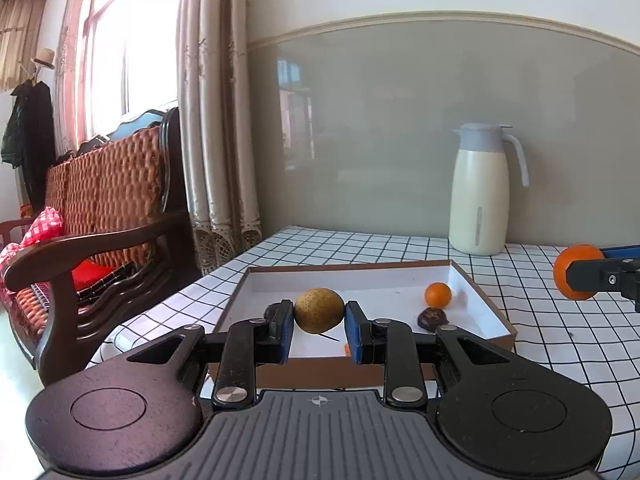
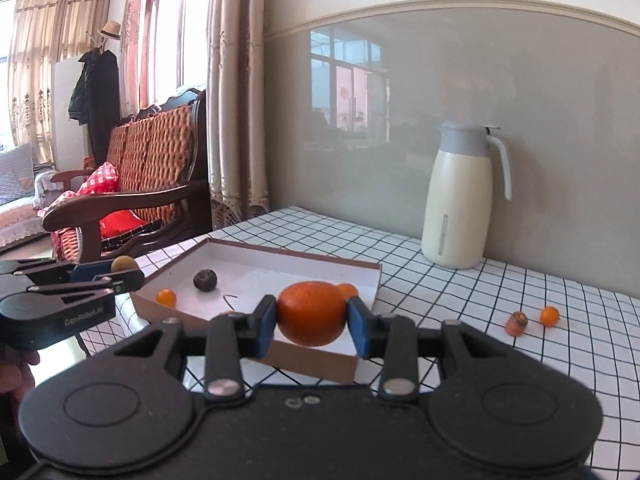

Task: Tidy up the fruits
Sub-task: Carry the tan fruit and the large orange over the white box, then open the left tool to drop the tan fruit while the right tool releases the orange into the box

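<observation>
Orange (image 2: pixel 311 313): grasped by right gripper (image 2: pixel 312 320), above the box's (image 2: pixel 256 350) near edge.
Brown-yellow fruit (image 1: pixel 319 310): clamped in left gripper (image 1: pixel 319 328), over the box.
Box: on desk (image 2: pixel 460 292).

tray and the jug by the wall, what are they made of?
Tray: looks like cardboard, a shallow box or lid. Matte white inside, brown outside, with thin folded walls and sharp corners.
Jug: a cream insulated carafe with a smooth satin body, likely coated metal or plastic; can't tell which. The grey lid and handle look like moulded plastic.
</observation>
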Tool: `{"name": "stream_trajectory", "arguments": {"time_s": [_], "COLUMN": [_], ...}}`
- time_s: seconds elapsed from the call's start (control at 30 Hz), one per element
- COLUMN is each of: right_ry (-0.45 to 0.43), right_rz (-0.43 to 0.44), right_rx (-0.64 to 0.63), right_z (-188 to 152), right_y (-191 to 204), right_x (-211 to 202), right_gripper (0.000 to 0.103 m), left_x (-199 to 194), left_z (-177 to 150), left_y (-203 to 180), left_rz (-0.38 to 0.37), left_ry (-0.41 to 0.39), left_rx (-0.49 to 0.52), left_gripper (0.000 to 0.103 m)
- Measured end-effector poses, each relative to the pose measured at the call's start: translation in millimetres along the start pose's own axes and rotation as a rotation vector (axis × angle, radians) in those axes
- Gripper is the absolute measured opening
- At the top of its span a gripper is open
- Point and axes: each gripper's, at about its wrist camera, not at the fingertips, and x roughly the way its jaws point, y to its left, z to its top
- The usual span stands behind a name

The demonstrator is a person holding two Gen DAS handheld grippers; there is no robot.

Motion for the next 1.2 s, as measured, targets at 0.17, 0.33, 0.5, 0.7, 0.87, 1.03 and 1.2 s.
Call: {"name": "stream_trajectory", "arguments": {"time_s": [0.17,0.33,0.5,0.7,0.87,1.03,1.2], "right_ry": [-0.006,-0.011,-0.019,-0.038,-0.057,-0.068,-0.07], "right_rz": [0.005,0.009,0.013,0.009,0.01,0.009,0.007], "right_rx": [-0.011,-0.018,-0.024,-0.036,-0.048,-0.052,-0.056], "right_z": [4,7,10,18,28,36,39], "right_y": [6,9,11,11,14,14,13], "right_x": [3,7,11,16,20,28,37], "right_gripper": [0.03,0.03,0.03,0.03,0.03,0.03,0.03], "left_x": [2,5,10,16,25,35,49], "left_z": [2,5,10,19,29,36,41], "left_y": [9,16,24,34,34,33,33], "left_rz": [0.008,0.02,0.035,0.049,0.048,0.042,0.042], "left_ry": [-0.008,-0.017,-0.024,-0.041,-0.054,-0.058,-0.049], "left_rx": [-0.013,-0.024,-0.03,-0.037,-0.039,-0.039,-0.051], "left_gripper": [0.028,0.028,0.028,0.028,0.028,0.028,0.028]}}
